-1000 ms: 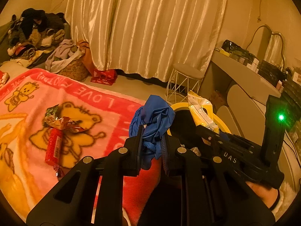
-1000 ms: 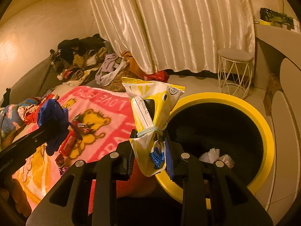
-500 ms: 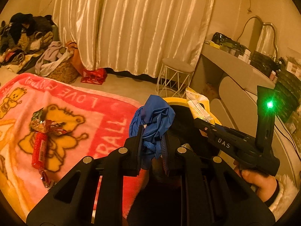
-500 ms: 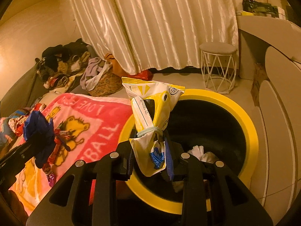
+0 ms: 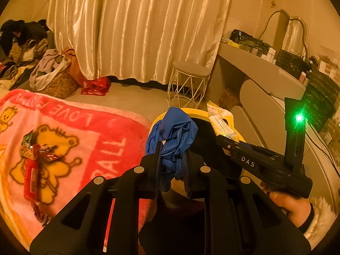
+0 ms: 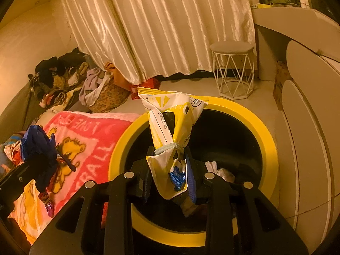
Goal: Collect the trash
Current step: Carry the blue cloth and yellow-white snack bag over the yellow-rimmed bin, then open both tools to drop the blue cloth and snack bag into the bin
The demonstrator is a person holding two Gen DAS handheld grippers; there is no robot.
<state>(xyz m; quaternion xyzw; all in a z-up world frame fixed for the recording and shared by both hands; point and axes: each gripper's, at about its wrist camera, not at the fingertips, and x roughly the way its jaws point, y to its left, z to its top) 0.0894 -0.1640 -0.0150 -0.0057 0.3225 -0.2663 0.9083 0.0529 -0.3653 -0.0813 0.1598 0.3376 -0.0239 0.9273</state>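
Observation:
My left gripper (image 5: 172,150) is shut on a crumpled blue plastic bag (image 5: 174,133), which stands up between its fingers just left of the bin's rim. My right gripper (image 6: 170,155) is shut on a yellow-and-white snack packet (image 6: 170,125) tied with a pale band, held over the black mouth of the round yellow-rimmed trash bin (image 6: 267,136). White crumpled paper (image 6: 214,167) lies inside the bin. In the left wrist view the right gripper (image 5: 218,137) with its packet (image 5: 221,121) reaches over the bin (image 5: 157,119). Red candy wrappers (image 5: 31,165) lie on the blanket.
A pink teddy-bear blanket (image 5: 70,127) covers the surface left of the bin. A white wire stool (image 6: 232,68) stands before the curtains (image 6: 159,25). Piled clothes and a basket (image 6: 102,89) sit at far left. A pale rounded dresser (image 6: 308,85) runs along the right.
Both grippers have shifted right toward the bin. The packet now hangs over the bin's opening rather than its left rim, and the blue bag has come up beside the rim. Both grips unchanged.

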